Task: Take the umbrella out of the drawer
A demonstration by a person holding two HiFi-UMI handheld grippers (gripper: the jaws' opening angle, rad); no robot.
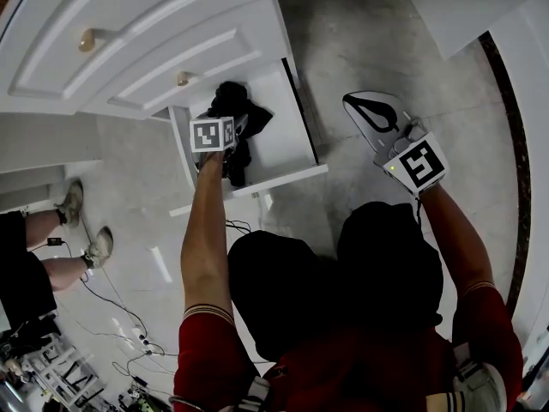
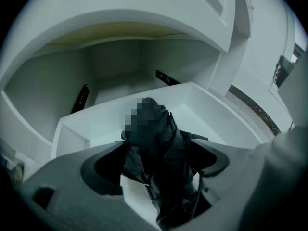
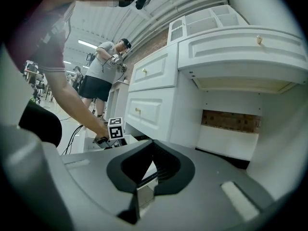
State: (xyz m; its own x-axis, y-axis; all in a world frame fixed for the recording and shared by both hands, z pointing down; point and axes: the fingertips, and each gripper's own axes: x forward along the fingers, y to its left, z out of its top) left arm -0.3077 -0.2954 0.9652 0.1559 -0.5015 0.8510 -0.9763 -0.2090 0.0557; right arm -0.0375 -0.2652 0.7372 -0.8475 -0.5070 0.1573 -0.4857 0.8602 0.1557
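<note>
A black folded umbrella lies bunched in the pulled-out bottom drawer of a white cabinet. My left gripper reaches down into that drawer, its marker cube above the umbrella. In the left gripper view the jaws stand wide on either side of the umbrella, and the left gripper is open around it inside the white drawer. My right gripper hovers over the floor to the right of the drawer. The right gripper is shut, with nothing in it.
Above the open drawer are closed drawers with round knobs. Another person's legs and shoes are at the left, with cables on the floor. White furniture stands at the upper right. A person works in the background.
</note>
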